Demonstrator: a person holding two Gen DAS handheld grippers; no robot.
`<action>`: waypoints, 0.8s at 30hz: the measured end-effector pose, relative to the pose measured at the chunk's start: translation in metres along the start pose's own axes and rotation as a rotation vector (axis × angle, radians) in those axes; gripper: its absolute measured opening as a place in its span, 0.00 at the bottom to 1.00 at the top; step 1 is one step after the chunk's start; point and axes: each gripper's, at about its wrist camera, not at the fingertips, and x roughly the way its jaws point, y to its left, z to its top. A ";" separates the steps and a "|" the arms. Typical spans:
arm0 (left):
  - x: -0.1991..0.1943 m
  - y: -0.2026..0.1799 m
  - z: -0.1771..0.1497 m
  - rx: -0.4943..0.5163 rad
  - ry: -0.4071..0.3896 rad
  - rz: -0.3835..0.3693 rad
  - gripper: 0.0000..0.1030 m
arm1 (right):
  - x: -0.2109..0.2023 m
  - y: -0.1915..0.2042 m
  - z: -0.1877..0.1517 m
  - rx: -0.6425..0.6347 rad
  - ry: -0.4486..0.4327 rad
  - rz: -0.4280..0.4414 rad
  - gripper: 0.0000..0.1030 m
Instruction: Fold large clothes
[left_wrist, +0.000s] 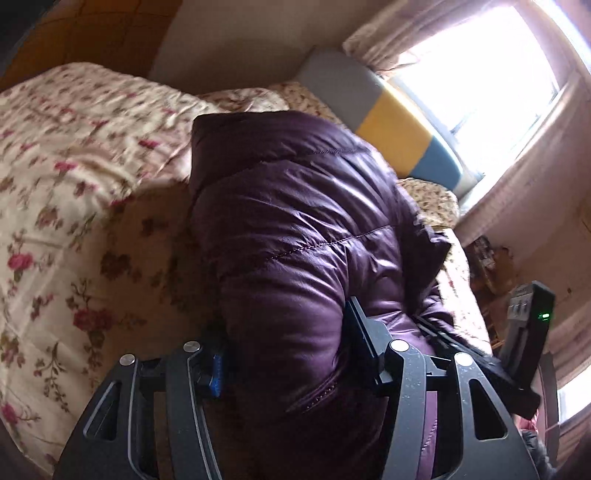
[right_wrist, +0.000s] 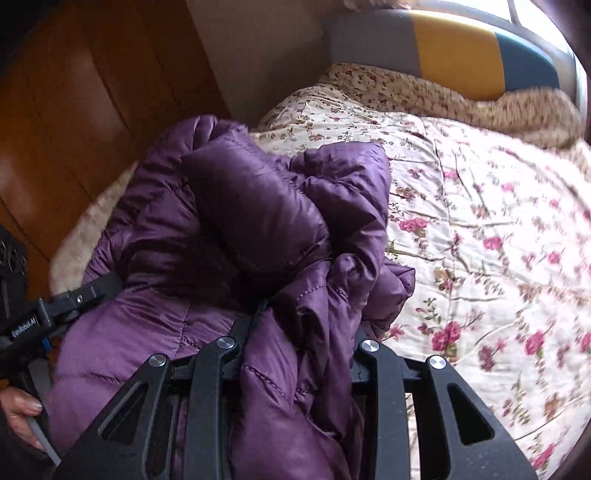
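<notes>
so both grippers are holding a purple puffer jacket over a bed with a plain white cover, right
Not quite: the cover is not plain white. Both wrist views show a cream bedspread printed with pink flowers. The rest holds: the left gripper and the right gripper each have the purple puffer jacket bunched between their fingers over the bed.

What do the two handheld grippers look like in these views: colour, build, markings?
Both the left gripper and the right gripper are matte black, with slotted finger links joined by silver round rivets. The left one has a blue part at one finger base. Seen from the right wrist, its body carries white lettering; seen from the left wrist, the right one shows a green light.
</notes>
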 end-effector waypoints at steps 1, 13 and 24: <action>0.005 -0.001 0.002 0.007 -0.003 0.009 0.55 | 0.004 0.001 -0.001 -0.021 0.001 -0.018 0.27; 0.016 0.004 -0.006 0.017 -0.028 0.069 0.63 | 0.017 0.006 -0.022 -0.068 -0.022 -0.071 0.31; -0.030 -0.021 0.008 0.035 -0.096 0.266 0.71 | -0.031 0.023 -0.008 -0.061 -0.072 -0.145 0.56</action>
